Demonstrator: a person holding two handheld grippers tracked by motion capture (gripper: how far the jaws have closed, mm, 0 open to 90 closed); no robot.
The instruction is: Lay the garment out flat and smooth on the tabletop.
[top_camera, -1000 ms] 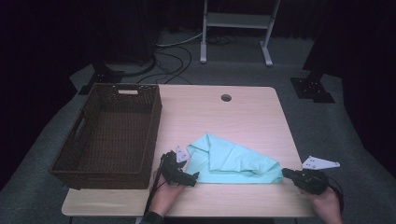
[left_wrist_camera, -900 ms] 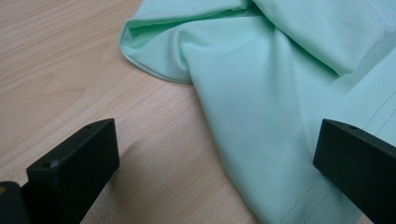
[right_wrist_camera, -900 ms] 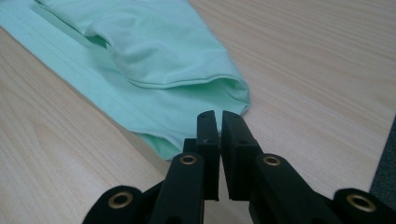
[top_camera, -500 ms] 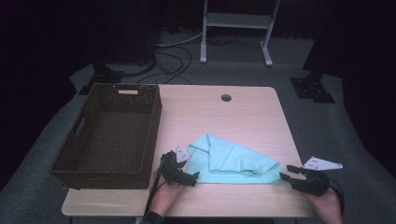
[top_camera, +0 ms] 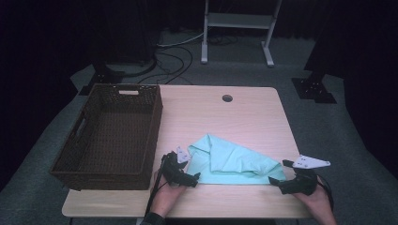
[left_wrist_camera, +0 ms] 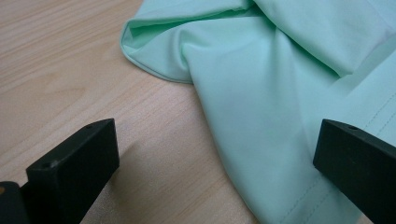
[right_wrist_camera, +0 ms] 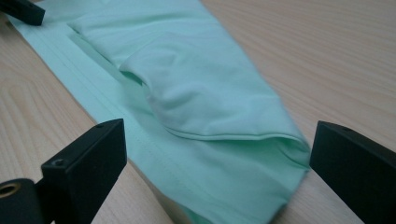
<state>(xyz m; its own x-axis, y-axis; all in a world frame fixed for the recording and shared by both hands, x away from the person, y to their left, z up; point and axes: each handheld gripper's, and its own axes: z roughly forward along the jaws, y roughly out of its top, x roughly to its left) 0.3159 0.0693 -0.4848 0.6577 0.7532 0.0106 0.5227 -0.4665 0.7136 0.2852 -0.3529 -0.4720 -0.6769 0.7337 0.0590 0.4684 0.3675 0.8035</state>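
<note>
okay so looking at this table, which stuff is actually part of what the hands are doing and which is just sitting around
In the job:
- mint green cloth
- left gripper, jaws open at the cloth's left edge
- right gripper, jaws open at its right end

Lying about:
- brown wicker basket
- white metal stand
- floor cables

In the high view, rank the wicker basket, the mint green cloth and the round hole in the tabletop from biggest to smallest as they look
1. wicker basket, largest.
2. mint green cloth, clearly smaller.
3. round hole, by far the smallest; it lies farther from the camera, but that does not change its rank.

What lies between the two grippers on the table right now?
The folded mint cloth spans the stretch between the left gripper and the right gripper, lying flat on the table; the high view shows it.
</note>
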